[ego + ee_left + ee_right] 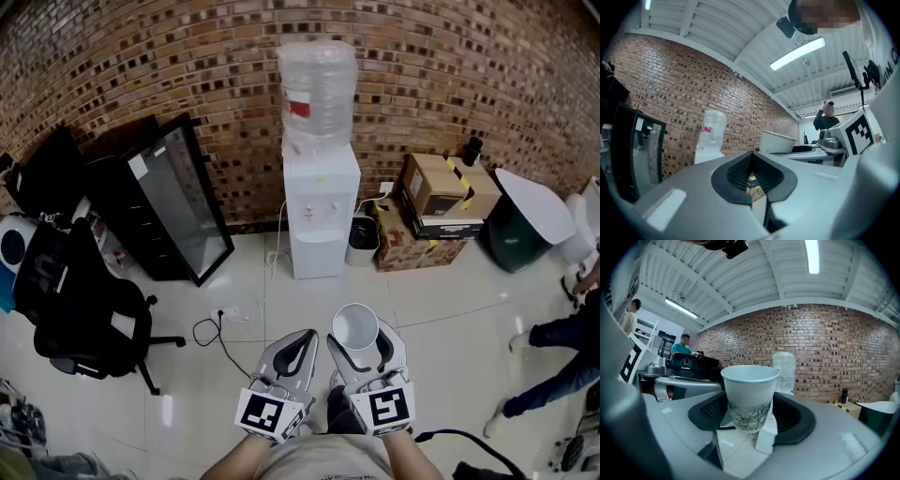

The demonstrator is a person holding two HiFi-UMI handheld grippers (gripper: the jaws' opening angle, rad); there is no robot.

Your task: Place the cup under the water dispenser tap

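The right gripper's fingers (796, 419) stand wide apart and clasp the paper cup (749, 397) by its lower wall, upright with its mouth up. The left gripper's fingers (736, 171) are pressed together on nothing. In the head view the water dispenser (321, 211) stands above the cup, at upper centre and slightly left, well apart across bare floor. Its tap is too small to make out. The carry looks like the right hand's job.
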